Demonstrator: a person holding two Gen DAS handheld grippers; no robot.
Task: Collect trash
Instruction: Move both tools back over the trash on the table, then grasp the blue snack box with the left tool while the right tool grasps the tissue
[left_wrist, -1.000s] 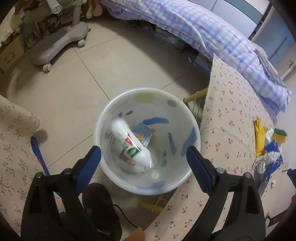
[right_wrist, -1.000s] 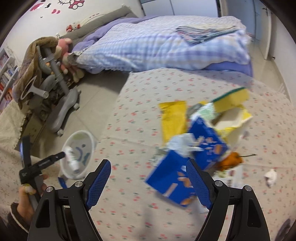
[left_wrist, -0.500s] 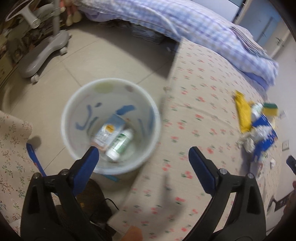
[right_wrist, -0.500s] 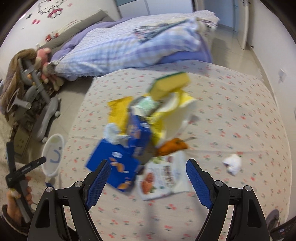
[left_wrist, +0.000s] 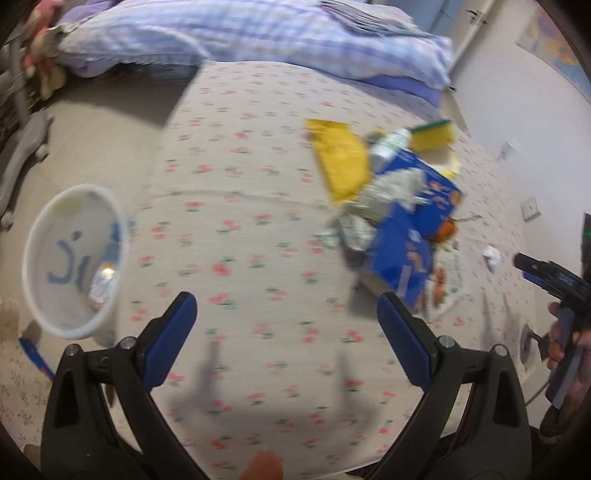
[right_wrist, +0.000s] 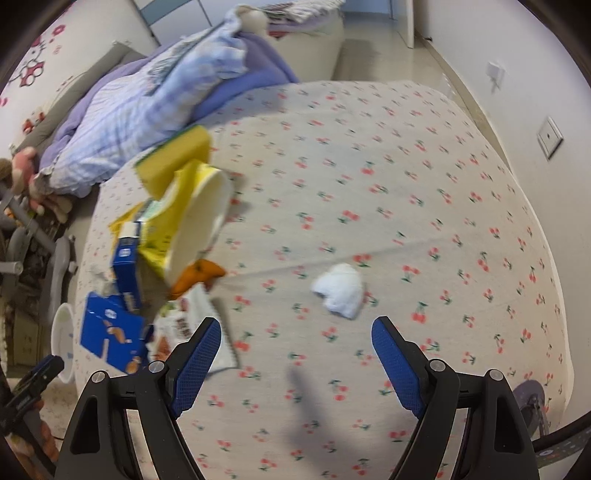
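A white bin with some trash in it stands on the floor left of the cherry-print table. A trash pile lies on the table: blue boxes, a yellow bag, a yellow sponge, crumpled foil. My left gripper is open and empty over the table, left of the pile. My right gripper is open and empty just in front of a white crumpled tissue. The pile shows left of it, with a yellow cup and a blue box.
A bed with a blue checked quilt lies behind the table. A grey chair base stands on the floor at far left. A white wall with sockets borders the table's right side. The bin also shows in the right wrist view.
My left gripper swung right, from above the bin to over the table. My right gripper moved right, away from the pile toward the white tissue. Both stayed open.
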